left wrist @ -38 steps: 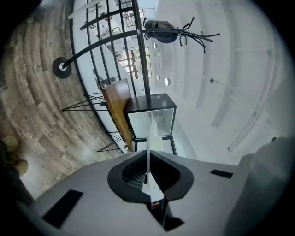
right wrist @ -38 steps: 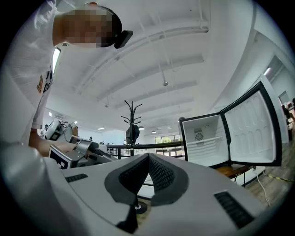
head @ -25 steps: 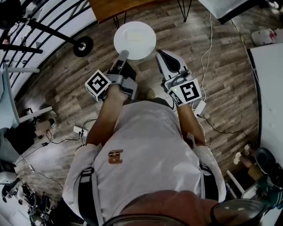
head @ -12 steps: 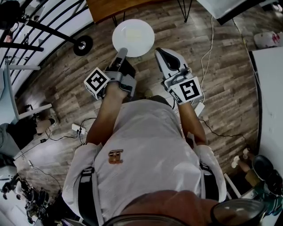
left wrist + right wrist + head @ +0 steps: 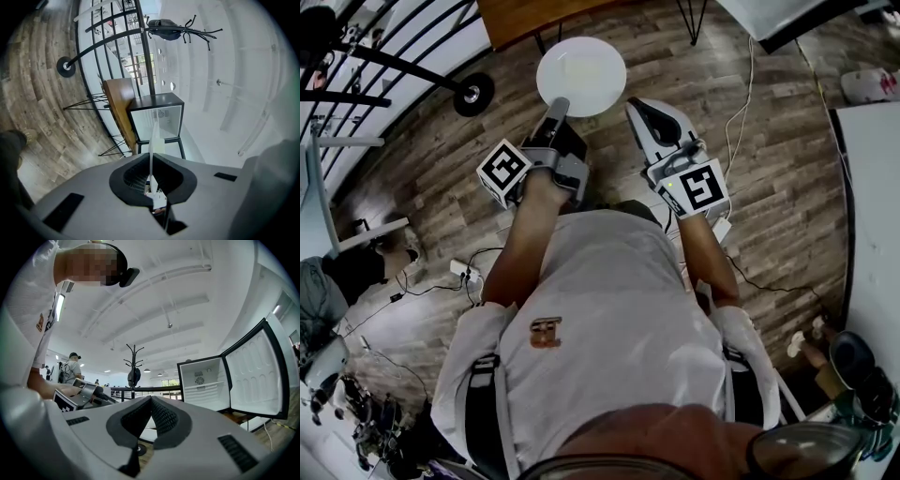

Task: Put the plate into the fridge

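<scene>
A white round plate (image 5: pixel 581 73) is held out over the wood floor, and my left gripper (image 5: pixel 560 106) is shut on its near rim. In the left gripper view the plate (image 5: pixel 153 140) shows edge-on as a thin white blade between the closed pads of my left gripper (image 5: pixel 152 159). Straight ahead stands the small black fridge (image 5: pixel 159 117), open with a white inside. My right gripper (image 5: pixel 640 111) rides beside the plate, shut and empty. The right gripper view shows the fridge (image 5: pixel 204 383) with its door (image 5: pixel 255 371) swung wide.
A wooden table on thin black legs (image 5: pixel 534 19) stands just beyond the plate, next to the fridge. A black railing with a wheel (image 5: pixel 475 94) runs at the left. White cables (image 5: pixel 739 103) lie on the floor at the right, and a white table edge (image 5: pixel 874 178) is at the far right.
Both grippers and the plate have crept forward, closer to the wooden table. The grip on the plate has not changed.
</scene>
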`<state>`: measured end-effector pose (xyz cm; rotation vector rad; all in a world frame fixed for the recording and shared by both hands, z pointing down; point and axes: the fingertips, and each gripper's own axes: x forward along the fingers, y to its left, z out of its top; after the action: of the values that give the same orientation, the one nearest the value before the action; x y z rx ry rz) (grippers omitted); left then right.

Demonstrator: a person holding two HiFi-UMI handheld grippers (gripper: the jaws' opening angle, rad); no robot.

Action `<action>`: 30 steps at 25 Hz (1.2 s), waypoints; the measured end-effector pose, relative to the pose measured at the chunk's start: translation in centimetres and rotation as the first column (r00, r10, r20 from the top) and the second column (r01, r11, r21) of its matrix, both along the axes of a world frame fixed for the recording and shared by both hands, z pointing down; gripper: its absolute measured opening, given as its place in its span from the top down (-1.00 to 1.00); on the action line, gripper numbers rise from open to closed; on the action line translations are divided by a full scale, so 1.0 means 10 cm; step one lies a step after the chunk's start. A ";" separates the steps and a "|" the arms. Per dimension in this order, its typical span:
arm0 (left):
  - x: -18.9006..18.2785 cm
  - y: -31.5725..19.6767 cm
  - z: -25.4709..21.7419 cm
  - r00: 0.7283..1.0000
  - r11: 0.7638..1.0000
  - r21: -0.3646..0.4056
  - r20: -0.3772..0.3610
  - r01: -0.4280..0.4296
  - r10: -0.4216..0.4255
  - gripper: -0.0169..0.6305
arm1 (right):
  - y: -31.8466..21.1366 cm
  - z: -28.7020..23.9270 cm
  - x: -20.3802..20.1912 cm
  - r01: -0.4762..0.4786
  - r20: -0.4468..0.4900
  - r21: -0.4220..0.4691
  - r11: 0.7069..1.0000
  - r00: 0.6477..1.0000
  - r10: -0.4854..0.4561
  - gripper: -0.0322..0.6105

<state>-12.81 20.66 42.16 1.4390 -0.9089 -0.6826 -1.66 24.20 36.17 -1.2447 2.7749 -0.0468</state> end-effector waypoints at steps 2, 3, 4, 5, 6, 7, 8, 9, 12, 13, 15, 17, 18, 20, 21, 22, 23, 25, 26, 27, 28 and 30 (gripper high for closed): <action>0.05 -0.08 0.03 1.000 1.000 -0.004 -0.002 -0.003 0.003 0.87 | -0.08 0.03 0.05 -0.005 0.002 -0.005 1.000 1.000 0.005 0.80; 0.05 -0.12 0.04 1.000 1.000 -0.005 -0.002 -0.004 0.004 0.87 | -0.11 0.04 0.06 -0.007 0.002 -0.006 1.000 1.000 0.007 0.80; 0.06 -0.16 0.05 1.000 1.000 -0.006 -0.002 -0.005 0.005 0.87 | -0.15 0.05 0.07 -0.008 0.002 -0.007 1.000 1.000 0.009 0.80; 0.07 -0.21 0.07 1.000 1.000 -0.007 -0.002 -0.005 0.005 0.87 | -0.20 0.06 0.09 -0.010 0.002 -0.007 1.000 1.000 0.010 0.80; 0.09 -0.26 0.08 1.000 1.000 -0.008 -0.003 -0.005 0.005 0.87 | -0.24 0.07 0.11 -0.011 0.002 -0.006 1.000 1.000 0.011 0.80; 0.10 -0.30 0.08 1.000 1.000 -0.008 -0.002 -0.005 0.005 0.87 | -0.27 0.07 0.12 -0.013 0.001 -0.006 1.000 1.000 0.013 0.80; 0.11 -0.33 0.08 1.000 1.000 -0.006 -0.002 -0.004 0.004 0.87 | -0.28 0.07 0.13 -0.014 -0.002 -0.005 1.000 1.000 0.014 0.80; 0.11 -0.33 0.08 1.000 1.000 -0.002 -0.003 -0.004 0.004 0.87 | -0.27 0.07 0.14 -0.016 -0.005 -0.003 1.000 1.000 0.016 0.80; 0.12 -0.33 0.06 1.000 1.000 0.013 -0.011 -0.011 0.011 0.87 | -0.22 0.05 0.14 -0.021 -0.016 0.009 1.000 1.000 0.021 0.80; 0.12 -0.33 0.05 1.000 1.000 0.018 -0.014 -0.014 0.014 0.87 | -0.22 0.05 0.14 -0.023 -0.018 0.013 1.000 1.000 0.023 0.80; 0.14 -0.35 0.05 1.000 0.999 0.025 -0.019 -0.021 0.021 0.87 | -0.24 0.05 0.15 -0.028 -0.025 0.019 0.999 0.999 0.029 0.80; 0.15 -0.38 0.05 0.999 0.999 0.032 -0.024 -0.025 0.026 0.87 | -0.25 0.06 0.13 -0.030 -0.030 0.023 0.999 0.999 0.031 0.80; 0.15 -0.38 0.05 0.999 0.999 0.035 -0.025 -0.027 0.028 0.87 | -0.25 0.07 0.12 -0.030 -0.032 0.025 0.999 0.999 0.030 0.80; 0.15 -0.42 0.07 0.999 0.999 0.038 -0.028 -0.030 0.031 0.87 | -0.27 0.09 0.09 -0.028 -0.036 0.029 0.999 0.999 0.029 0.80; 0.16 -0.51 0.08 0.999 0.999 0.037 -0.030 -0.032 0.033 0.87 | -0.36 0.09 0.08 -0.027 -0.038 0.027 0.999 0.999 0.028 0.80; 0.17 -0.66 0.08 0.999 0.999 0.033 -0.031 -0.033 0.034 0.87 | -0.50 0.10 0.09 -0.027 -0.040 0.022 0.999 0.999 0.028 0.80; 0.19 -0.86 0.09 0.999 0.999 0.027 -0.031 -0.035 0.036 0.87 | -0.70 0.10 0.10 -0.028 -0.041 0.015 1.000 0.999 0.028 0.80; 0.23 -1.23 0.09 0.999 0.999 0.012 -0.031 -0.038 0.038 0.87 | -1.08 0.08 0.14 -0.031 -0.044 0.004 1.000 0.999 0.031 0.80; 0.25 -1.37 0.08 0.999 0.999 0.009 -0.032 -0.040 0.040 0.87 | -1.22 0.07 0.14 -0.032 -0.044 0.002 0.999 0.998 0.032 0.80; 0.26 -1.48 0.07 0.999 0.999 0.009 -0.034 -0.042 0.043 0.87 | -1.33 0.05 0.15 -0.033 -0.045 0.002 0.999 0.998 0.033 0.80; 0.26 -1.57 0.06 0.998 0.999 0.011 -0.035 -0.044 0.045 0.87 | -1.42 0.04 0.14 -0.034 -0.045 0.004 0.999 0.998 0.035 0.80; 0.24 -1.74 0.03 0.998 0.999 0.016 -0.035 -0.045 0.046 0.87 | -1.58 0.01 0.11 -0.037 -0.047 0.007 0.999 0.998 0.037 0.80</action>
<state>-10.44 3.29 42.49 1.4523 -0.8426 -0.6801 -0.52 8.39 36.26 -1.3119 2.7882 -0.0057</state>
